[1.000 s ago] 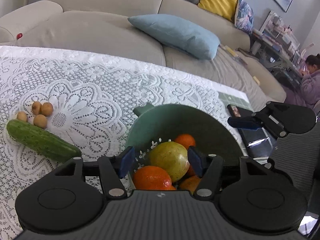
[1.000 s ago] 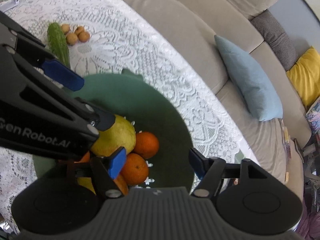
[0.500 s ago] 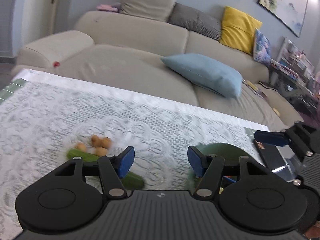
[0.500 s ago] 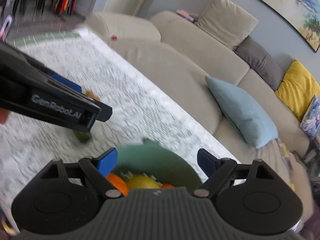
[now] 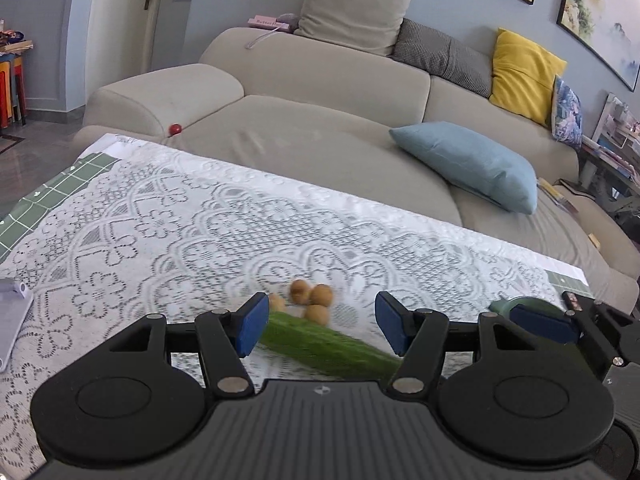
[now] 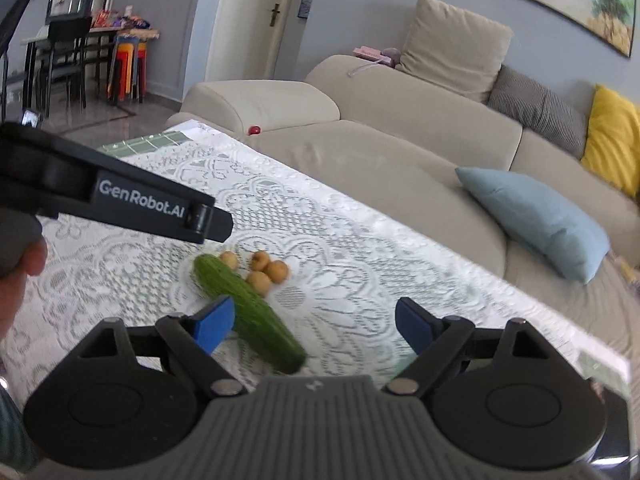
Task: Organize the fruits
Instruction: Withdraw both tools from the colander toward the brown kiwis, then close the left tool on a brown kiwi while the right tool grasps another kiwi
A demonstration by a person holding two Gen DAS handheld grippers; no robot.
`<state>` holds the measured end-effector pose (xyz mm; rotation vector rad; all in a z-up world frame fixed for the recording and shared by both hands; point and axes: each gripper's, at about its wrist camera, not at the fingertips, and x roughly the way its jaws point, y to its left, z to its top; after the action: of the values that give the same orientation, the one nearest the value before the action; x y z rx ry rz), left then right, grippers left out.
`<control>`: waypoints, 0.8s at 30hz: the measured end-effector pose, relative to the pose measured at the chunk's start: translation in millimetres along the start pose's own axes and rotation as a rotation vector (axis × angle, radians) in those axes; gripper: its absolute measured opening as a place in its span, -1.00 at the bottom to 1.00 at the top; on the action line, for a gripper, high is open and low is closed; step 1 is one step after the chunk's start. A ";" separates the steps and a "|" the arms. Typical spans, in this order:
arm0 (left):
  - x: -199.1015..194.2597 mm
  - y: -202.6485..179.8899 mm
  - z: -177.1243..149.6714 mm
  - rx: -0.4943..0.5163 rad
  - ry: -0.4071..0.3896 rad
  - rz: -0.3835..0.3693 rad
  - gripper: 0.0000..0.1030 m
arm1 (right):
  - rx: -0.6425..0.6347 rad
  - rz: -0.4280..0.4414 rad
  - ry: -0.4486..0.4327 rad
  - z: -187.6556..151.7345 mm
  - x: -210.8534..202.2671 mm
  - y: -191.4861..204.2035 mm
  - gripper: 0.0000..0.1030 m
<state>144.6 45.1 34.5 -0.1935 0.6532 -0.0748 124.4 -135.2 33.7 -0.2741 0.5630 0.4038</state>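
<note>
Both views are swinging off the green bowl (image 5: pixel 520 305) onto the cucumber (image 5: pixel 324 344) and four small brown fruits (image 6: pixel 266 270) mid-bench. Left hand-held gripper (image 5: pixel 316 322) is hanging released, empty, right over the cucumber and nearer. Right hand-held gripper (image 6: pixel 314 322) is spread, also empty. Cucumber's long axis is running far-left to near-right.

Green cucumber (image 6: pixel 248 310) lying flat, four small tan fruits (image 6: pixel 264 270) (clustered) just beside

Left tongs (image 5: pixel 317 328) and right tongs (image 6: pixel 314 325) agape, empty.
</note>
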 end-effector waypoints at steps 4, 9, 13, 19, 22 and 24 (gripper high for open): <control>9.4 21.2 -1.6 -0.021 0.017 0.007 0.39 | 0.064 0.013 0.006 2.6 16.9 4.1 0.63; 24.8 40.6 0.9 -0.049 0.047 -0.011 0.34 | 0.118 0.029 0.032 6.6 36.5 5.2 0.51; 36.2 46.7 3.9 -0.026 0.046 0.005 0.32 | 0.180 0.040 0.054 9.2 52.4 0.1 0.41; 54.2 53.1 3.5 -0.004 0.042 -0.004 0.32 | 0.242 0.036 0.076 7.3 72.6 -4.5 0.23; 59.8 56.5 -1.1 0.003 0.026 -0.016 0.32 | 0.273 0.037 0.074 3.3 78.8 -7.1 0.07; 63.5 60.5 -3.4 -0.008 0.026 -0.030 0.32 | 0.286 0.036 0.071 0.0 81.1 -8.4 -0.02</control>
<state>193.3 95.5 -18.2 -0.2100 0.6769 -0.1035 190.6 -118.8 -11.0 -0.0033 0.6873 0.3440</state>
